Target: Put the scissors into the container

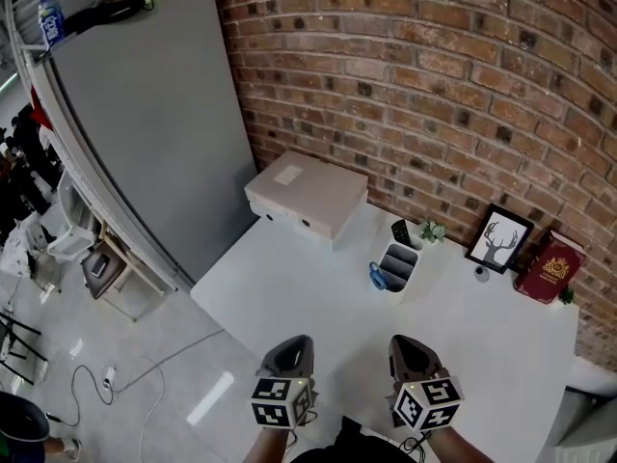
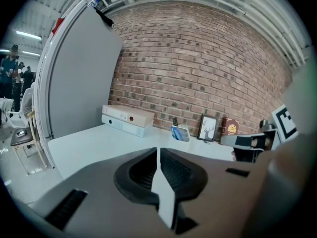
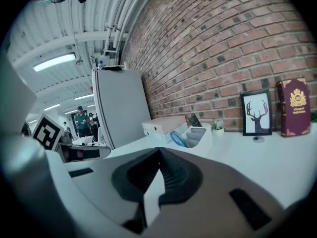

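on the white table (image 1: 308, 297), toward the brick wall (image 1: 434, 75), stands a white container (image 1: 402, 267) with several compartments. the scissors (image 1: 378, 278) are already in it: their blue handles stick up out of the end nearest the person and lean over the rim. a dark flat thing (image 1: 400, 231) pokes up from the far end of the container; what it is cannot be told. in the right gripper view the blue loops of the scissors (image 3: 177, 138) show at the near end of the container (image 3: 200, 133).

the left gripper (image 1: 289, 347) and the right gripper (image 1: 412, 345) hang side by side over the near edge of the table, well apart from the container, both pointing toward the wall. the left gripper view shows its jaws brought together at the tips with nothing between them, only bare table beyond. the right gripper view shows the same: jaws closed tip to tip and empty.

left of the container lies a flat white box (image 1: 307, 196), beside a tall grey panel (image 1: 154, 123) with a bottle (image 1: 50, 15) up on top. right of the container are a small plant (image 1: 431, 231), a framed deer picture (image 1: 499, 238) leaning on the wall, a small dark round thing (image 1: 481, 274) in front of it, and a red book (image 1: 549, 268).
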Tool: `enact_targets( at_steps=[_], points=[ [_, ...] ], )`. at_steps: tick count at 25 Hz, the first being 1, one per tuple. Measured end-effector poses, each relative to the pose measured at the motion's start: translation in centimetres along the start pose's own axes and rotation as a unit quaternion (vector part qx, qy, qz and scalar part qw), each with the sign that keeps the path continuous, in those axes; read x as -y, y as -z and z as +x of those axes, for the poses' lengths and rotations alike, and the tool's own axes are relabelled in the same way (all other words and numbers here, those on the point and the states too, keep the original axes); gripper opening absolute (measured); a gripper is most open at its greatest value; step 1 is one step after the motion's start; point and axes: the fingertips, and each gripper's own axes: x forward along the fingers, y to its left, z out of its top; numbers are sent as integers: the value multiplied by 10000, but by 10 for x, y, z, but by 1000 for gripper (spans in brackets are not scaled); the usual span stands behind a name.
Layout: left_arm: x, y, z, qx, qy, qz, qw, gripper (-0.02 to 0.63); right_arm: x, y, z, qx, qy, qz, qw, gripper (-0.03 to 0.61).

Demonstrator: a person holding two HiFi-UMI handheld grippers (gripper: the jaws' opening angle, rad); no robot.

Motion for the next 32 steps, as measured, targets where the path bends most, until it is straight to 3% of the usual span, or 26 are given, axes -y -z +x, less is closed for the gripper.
enact_targets(
  at_steps=[20,32],
  points=[
    [3,0,-14,59,-44,65,10000,25,-6,3,-11,-92,-134,-238,9996,0],
    [1,3,-20,59,-66,26,10000,25,-9,14,-13,-199,-116,-137,9996,0]
  ],
)
